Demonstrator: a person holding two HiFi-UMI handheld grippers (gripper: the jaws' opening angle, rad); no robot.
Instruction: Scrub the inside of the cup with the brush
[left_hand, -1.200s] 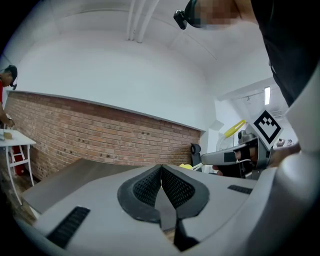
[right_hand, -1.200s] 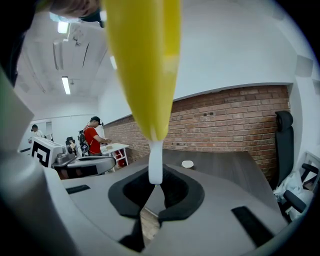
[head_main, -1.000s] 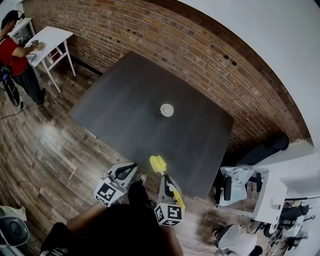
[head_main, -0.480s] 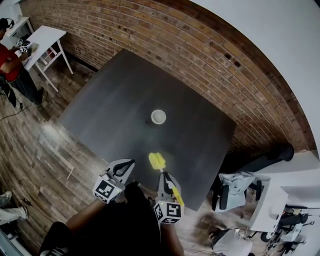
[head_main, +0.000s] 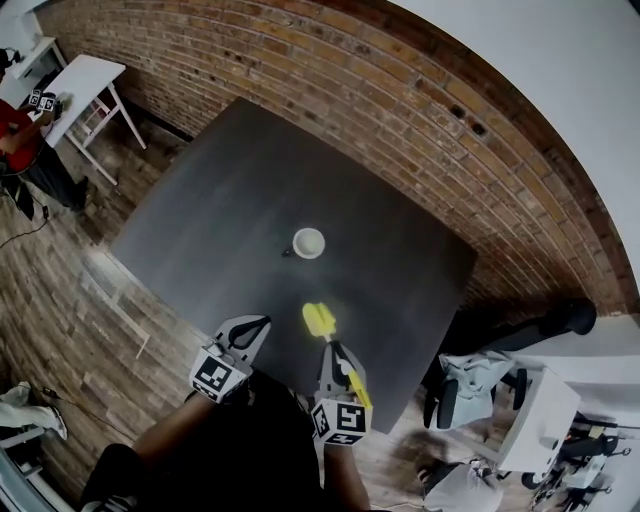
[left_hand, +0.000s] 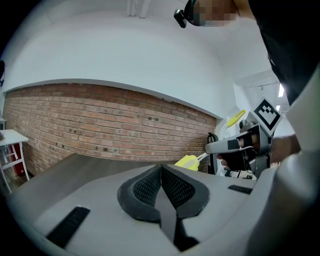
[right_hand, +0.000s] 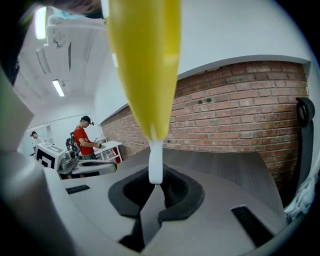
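dark table (head_main: 230, 190) | brick wall (head_main: 400, 90) behind | white desk (head_main: 88, 75) far-left | wooden floor (head_main: 60, 300)

Looks like the view crept forward. The small white ceramic cup (head_main: 308, 243) now sits nearer and a bit further left, so the gap to the yellow plastic brush (head_main: 320, 320) has shrunk. The left tool (head_main: 258, 325) now just reaches the dark grey worktop's (head_main: 220, 190) near edge. The red-shirted person (head_main: 14, 132) at far left has slid almost out of frame.
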